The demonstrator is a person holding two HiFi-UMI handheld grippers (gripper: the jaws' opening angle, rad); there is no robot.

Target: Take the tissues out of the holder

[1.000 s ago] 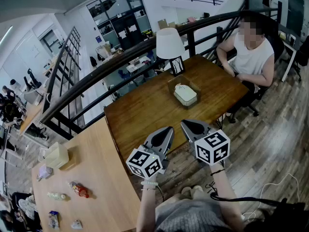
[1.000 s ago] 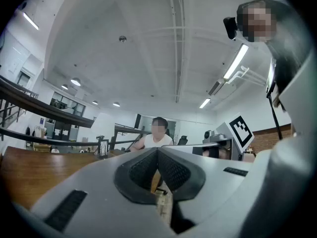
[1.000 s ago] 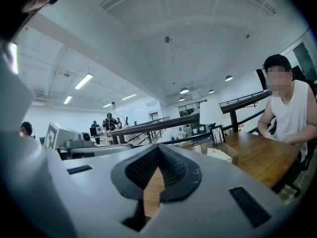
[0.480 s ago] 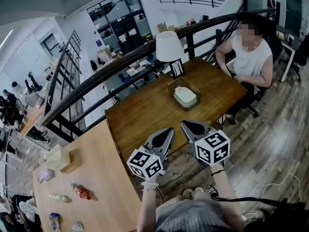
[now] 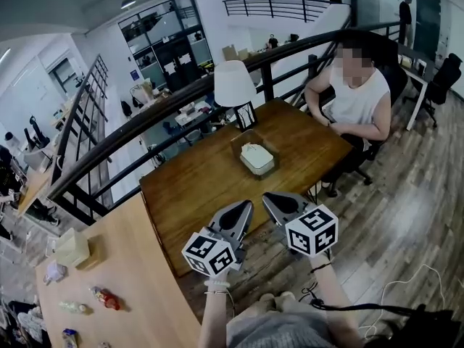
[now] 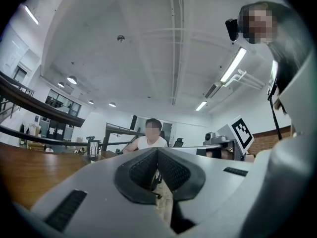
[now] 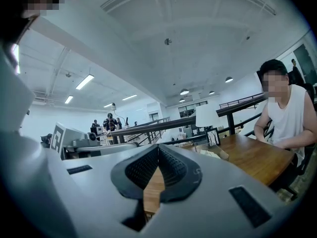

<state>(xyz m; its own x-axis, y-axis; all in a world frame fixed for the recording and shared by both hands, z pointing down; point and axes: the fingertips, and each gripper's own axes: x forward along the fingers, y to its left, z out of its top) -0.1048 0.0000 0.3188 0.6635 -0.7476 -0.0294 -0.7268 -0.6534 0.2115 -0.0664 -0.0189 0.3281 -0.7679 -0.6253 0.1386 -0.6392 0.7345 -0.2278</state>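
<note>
A clear holder (image 5: 244, 140) with a white stack of tissues (image 5: 257, 156) in it stands on the dark wooden table (image 5: 196, 183), just in front of the lamp. My left gripper (image 5: 246, 207) and right gripper (image 5: 268, 197) hover side by side near the table's front edge, well short of the holder. Both are shut, tips together, with nothing between the jaws. In the right gripper view the holder (image 7: 214, 153) shows small on the table (image 7: 257, 157) ahead of the shut right gripper (image 7: 157, 148). The left gripper (image 6: 157, 150) points past the table towards a seated person (image 6: 152, 137).
A white-shaded lamp (image 5: 234, 85) stands at the table's far edge by a black railing (image 5: 181, 107). A person in a white top (image 5: 355, 100) sits at the table's right end. A lighter table (image 5: 123, 274) at the left carries a box (image 5: 71, 249) and small items.
The head view has shifted, so the table and holder sit lower and further left in the picture. Both grippers stay shut and side by side.
</note>
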